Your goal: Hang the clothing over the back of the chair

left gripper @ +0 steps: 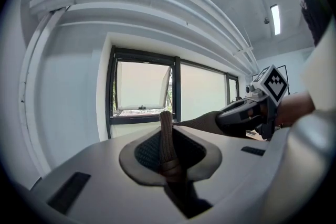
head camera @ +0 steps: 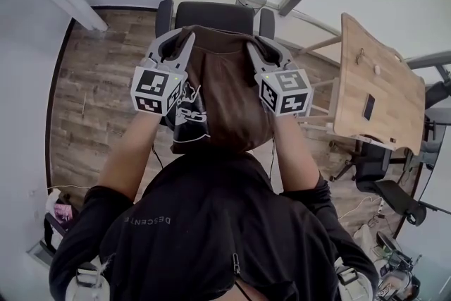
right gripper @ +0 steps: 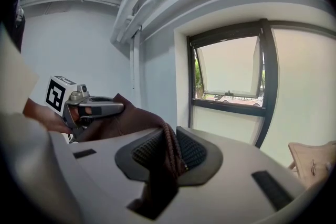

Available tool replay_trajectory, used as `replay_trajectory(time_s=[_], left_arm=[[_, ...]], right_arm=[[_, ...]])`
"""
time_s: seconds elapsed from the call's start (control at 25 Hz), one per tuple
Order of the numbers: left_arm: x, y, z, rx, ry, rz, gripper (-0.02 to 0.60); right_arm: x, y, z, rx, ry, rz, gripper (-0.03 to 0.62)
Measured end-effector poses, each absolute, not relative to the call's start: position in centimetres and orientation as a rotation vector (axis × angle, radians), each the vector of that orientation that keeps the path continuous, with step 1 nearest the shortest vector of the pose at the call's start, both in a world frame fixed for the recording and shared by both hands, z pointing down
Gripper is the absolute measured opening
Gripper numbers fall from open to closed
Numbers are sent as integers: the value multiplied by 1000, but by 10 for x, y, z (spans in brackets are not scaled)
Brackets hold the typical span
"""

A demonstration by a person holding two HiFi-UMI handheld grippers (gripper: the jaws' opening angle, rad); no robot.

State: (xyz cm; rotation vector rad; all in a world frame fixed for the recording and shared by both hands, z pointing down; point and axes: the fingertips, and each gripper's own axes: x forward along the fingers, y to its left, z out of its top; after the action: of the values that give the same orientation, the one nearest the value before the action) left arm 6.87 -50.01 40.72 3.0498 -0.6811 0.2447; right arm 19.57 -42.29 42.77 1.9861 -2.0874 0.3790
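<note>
I hold one piece of brown clothing point(head camera: 218, 91) with two tools. My left tool point(head camera: 180, 40) is narrow and pinches a fold of the upper edge between its pads. My right tool point(head camera: 262, 49) is also narrow and grips the other corner in the same way. The top edge of the cloth is stretched between them, and the rest hangs down toward me.

The clothing is in the air in front of the one black chair point(head camera: 211, 14), near the top edge of its back. I cannot tell if it touches the back. The chair has two armrests point(head camera: 164, 14), one at each side, both just outside my tools.

At the left of the chair there is bare wooden floor point(head camera: 99, 81) up to the wall point(head camera: 28, 81), so this side is open. At the right stands one wooden desk point(head camera: 377, 81), apart from the chair, with a strip of floor between them. One more dark chair point(head camera: 387, 194) stands near the desk's closer edge.
</note>
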Motion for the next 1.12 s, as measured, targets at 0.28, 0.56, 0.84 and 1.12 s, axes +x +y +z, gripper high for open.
replay_trajectory(time_s=[0.28, 0.56, 0.84, 1.12], left_arm=[[74, -505, 430, 3007, -675, 313, 55], [78, -511, 456, 2920, -653, 407, 103], [75, -514, 443, 2943, -679, 391, 172], [74, -506, 427, 2978, -669, 348, 172]], right_arm=[[203, -427, 455, 1946, -2058, 499, 123], [216, -425, 470, 1939, -2005, 590, 230], [203, -425, 485, 1847, -2037, 703, 335], [193, -423, 472, 1839, -2060, 679, 354]])
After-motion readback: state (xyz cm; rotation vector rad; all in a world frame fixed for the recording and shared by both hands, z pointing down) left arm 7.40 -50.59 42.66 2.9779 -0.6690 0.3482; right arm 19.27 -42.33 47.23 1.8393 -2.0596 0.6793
